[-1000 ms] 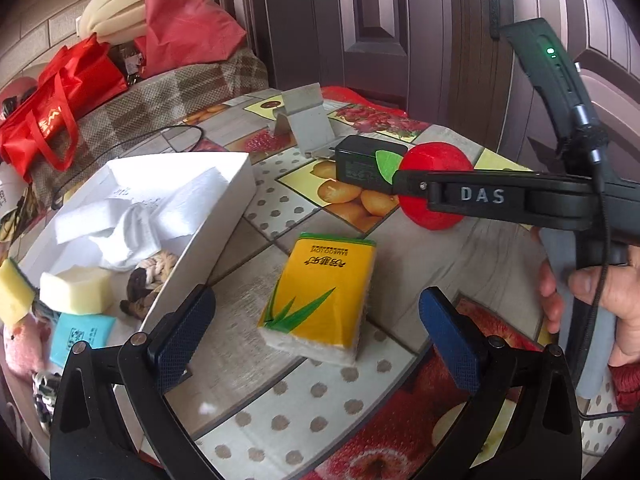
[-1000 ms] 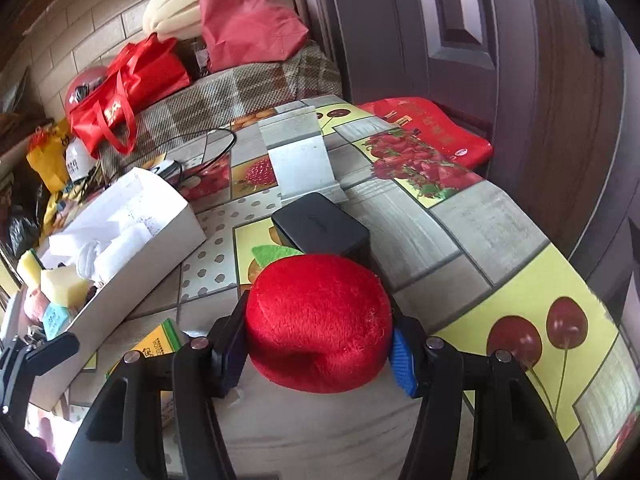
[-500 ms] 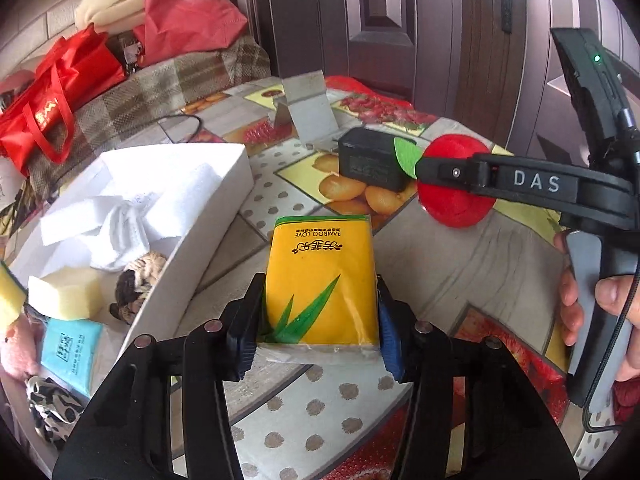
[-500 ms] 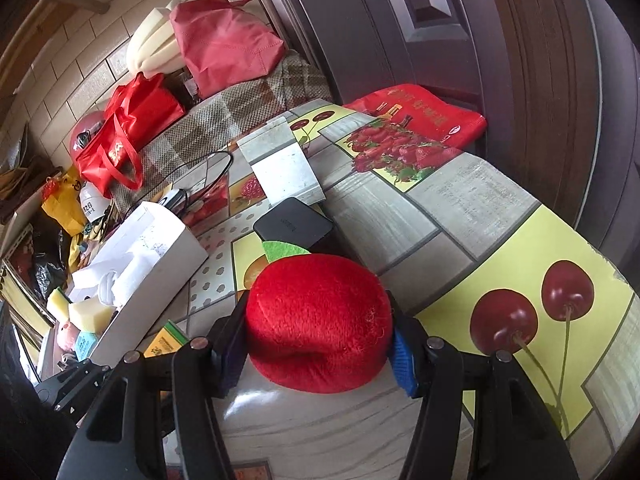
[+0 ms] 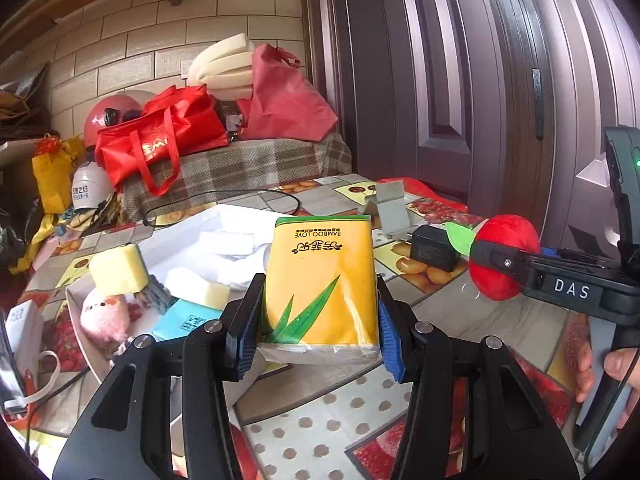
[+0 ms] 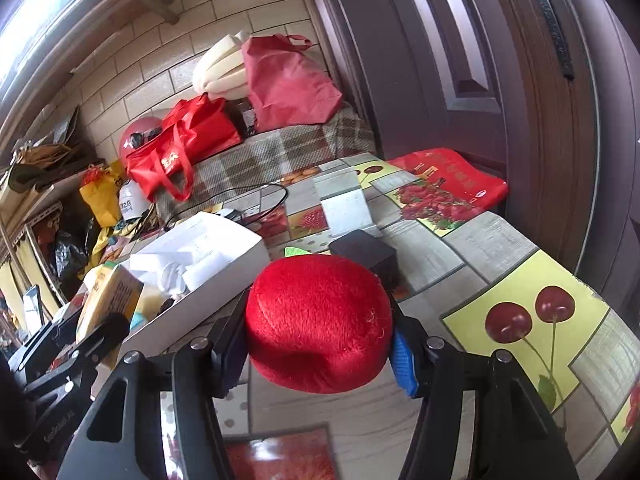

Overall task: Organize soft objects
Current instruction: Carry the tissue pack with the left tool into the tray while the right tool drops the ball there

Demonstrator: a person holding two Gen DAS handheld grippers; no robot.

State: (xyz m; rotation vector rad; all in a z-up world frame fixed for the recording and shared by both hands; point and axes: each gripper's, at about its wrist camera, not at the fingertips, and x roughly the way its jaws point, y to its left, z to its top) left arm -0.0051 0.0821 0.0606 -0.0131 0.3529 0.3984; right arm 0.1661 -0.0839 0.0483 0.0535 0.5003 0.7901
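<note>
Left gripper [image 5: 318, 322] clamps the yellow plastic-wrapped tissue pack [image 5: 320, 280], lifted off the table [image 5: 460, 320] beside the white cardboard box [image 6: 208, 300]; right gripper [image 6: 320, 350] squeezes the red plush apple [image 6: 318, 320], both apparently bound for the box.

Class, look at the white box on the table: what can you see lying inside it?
Inside the white box: white cloths, yellow sponges, a pink plush. The tissue pack hides part.

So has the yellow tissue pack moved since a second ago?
Yes. The yellow tissue pack, then flat on the tablecloth right of the white box, is now gripped by the left gripper, raised and overlapping the box.
</note>
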